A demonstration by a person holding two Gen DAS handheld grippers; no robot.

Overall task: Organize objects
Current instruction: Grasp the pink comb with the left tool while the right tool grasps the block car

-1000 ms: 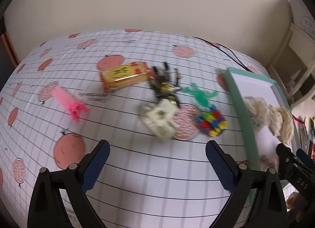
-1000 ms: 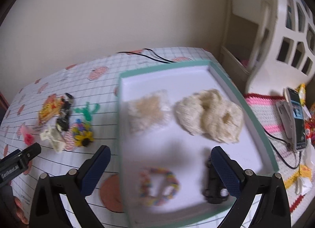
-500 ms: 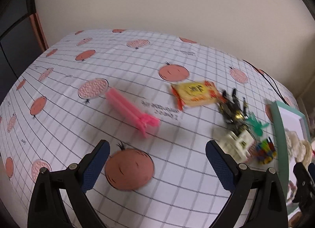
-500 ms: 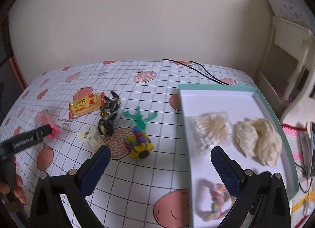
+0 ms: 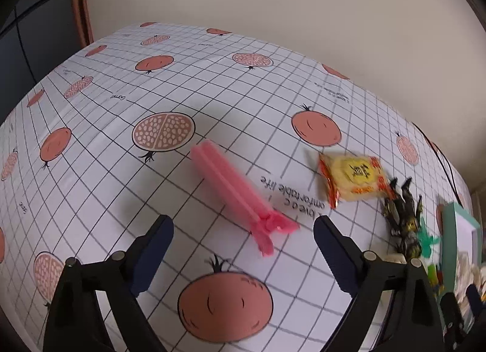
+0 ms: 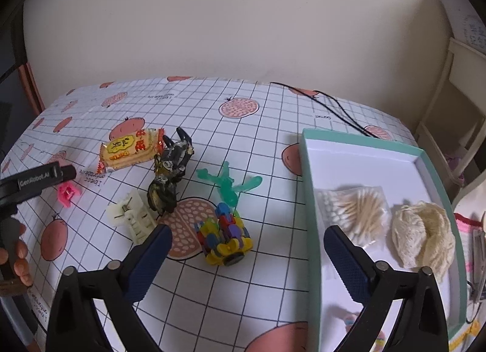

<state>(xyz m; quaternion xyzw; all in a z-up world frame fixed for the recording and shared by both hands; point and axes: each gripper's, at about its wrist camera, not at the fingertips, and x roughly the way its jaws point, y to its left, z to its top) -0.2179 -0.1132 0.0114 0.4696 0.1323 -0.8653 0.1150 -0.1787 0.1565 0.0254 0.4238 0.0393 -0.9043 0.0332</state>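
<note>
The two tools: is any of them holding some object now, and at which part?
Nothing is held. The left tool is open above the pink clip, not touching it. The right tool is open and empty too.

Ahead of your jaws, past the far edge of the worktop (image 6: 273,103), you face a plain cream wall (image 6: 243,24), evenly lit with no hard shadows. The worktop wears a white grid-lined cloth (image 5: 212,84) printed with orange fruit and cut pomegranates. Off to the right of your right-hand jaws stands white wooden furniture (image 6: 455,84) with open shelves. To the left of your left-hand jaws, a reddish-brown strip (image 5: 80,15) runs up beside a dark panel (image 5: 33,18).
</note>
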